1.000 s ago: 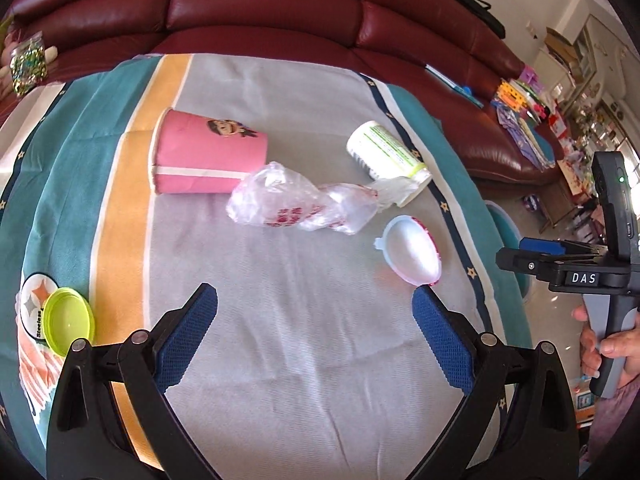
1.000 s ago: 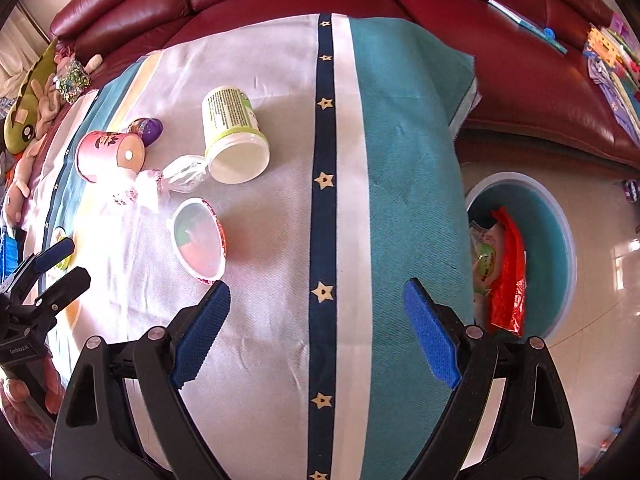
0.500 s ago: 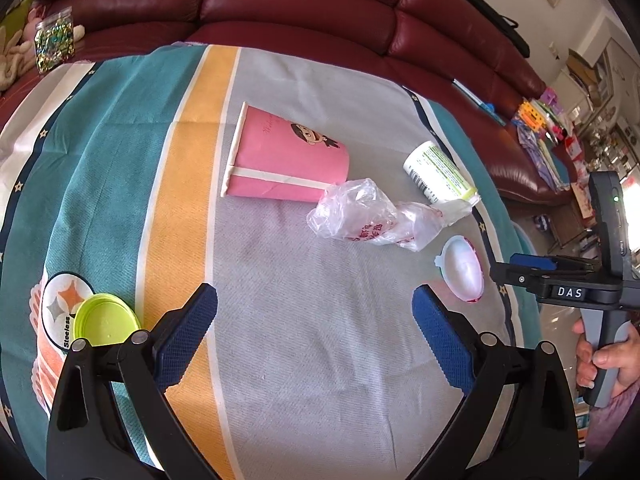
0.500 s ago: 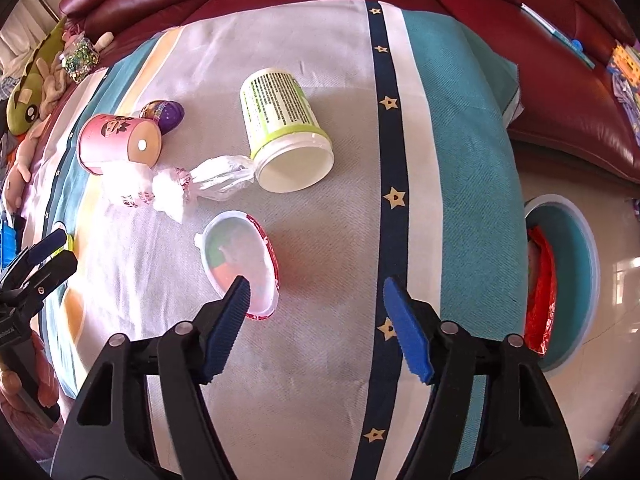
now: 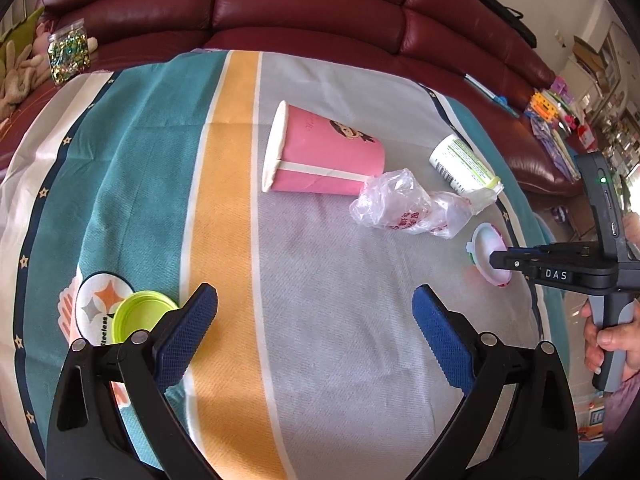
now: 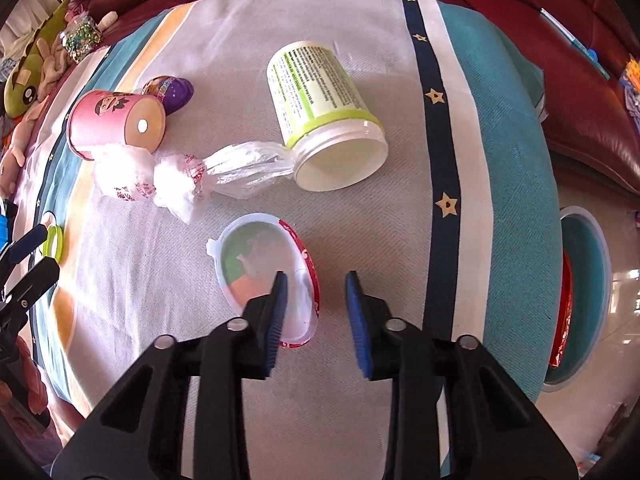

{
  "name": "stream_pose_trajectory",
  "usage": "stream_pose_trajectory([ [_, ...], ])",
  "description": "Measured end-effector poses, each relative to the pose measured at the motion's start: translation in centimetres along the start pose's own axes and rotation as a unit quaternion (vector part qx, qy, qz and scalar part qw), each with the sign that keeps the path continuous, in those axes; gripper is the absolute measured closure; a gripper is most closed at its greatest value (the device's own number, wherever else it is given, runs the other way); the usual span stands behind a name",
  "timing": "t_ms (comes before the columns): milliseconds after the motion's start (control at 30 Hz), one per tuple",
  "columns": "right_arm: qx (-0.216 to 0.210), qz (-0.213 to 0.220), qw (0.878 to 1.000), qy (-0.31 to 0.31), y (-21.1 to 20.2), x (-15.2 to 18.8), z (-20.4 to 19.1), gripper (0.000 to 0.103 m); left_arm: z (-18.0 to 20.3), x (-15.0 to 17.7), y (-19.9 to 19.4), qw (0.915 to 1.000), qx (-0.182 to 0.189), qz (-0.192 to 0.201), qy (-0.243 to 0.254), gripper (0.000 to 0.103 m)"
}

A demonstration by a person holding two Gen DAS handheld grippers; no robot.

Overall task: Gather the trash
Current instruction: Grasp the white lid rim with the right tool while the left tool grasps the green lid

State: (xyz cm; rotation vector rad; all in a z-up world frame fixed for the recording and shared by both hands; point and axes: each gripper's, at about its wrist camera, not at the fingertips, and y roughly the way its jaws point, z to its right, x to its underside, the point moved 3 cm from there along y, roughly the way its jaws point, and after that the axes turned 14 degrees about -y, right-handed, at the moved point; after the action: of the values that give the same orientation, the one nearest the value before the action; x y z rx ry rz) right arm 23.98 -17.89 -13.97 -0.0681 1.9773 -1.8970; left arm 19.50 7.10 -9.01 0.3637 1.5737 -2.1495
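The jaws of the right gripper (image 6: 316,280) were closing, still with a gap between their blue pads, over the near rim of the oval plastic lid (image 6: 256,256); the left pad lay across the lid's clear film and the right pad stood just outside its red edge, so the rim sat between them without the pads pressing on it. The jaws of the left gripper (image 5: 316,312) stood wide apart above the striped cloth (image 5: 328,352) with nothing between them.

The lid lay flat near the cloth's right side. Beyond it, a white tub (image 6: 324,120) with a green label lay on its side, its open mouth towards the camera, and a crumpled clear plastic bag (image 6: 192,176) stretched from the tub's mouth to a pink paper cup (image 6: 112,124), also tipped over. A purple egg-shaped toy (image 6: 172,90) lay just behind the cup. A lime-green cap (image 5: 140,316) sat beside the left gripper's left pad, on a round logo in the cloth. A teal bin (image 6: 580,296) with a red wrapper inside stood on the floor past the surface's right edge. A dark red leather sofa (image 5: 312,4) ran behind the surface.
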Motion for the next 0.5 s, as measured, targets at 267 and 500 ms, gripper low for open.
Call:
stream_pose_trajectory([
  [267, -0.009, 0.016, 1.000, -0.018, -1.2, 0.6, -2.8, 0.099, -6.3, 0.8, -2.1, 0.9981, -0.057, 0.024, 0.004, 0.005],
  [500, -0.020, 0.019, 0.999, -0.031, -1.5, 0.9, -5.0, 0.099, -10.0, 1.1, -1.3, 0.9978, -0.067, 0.001, -0.006, 0.025],
])
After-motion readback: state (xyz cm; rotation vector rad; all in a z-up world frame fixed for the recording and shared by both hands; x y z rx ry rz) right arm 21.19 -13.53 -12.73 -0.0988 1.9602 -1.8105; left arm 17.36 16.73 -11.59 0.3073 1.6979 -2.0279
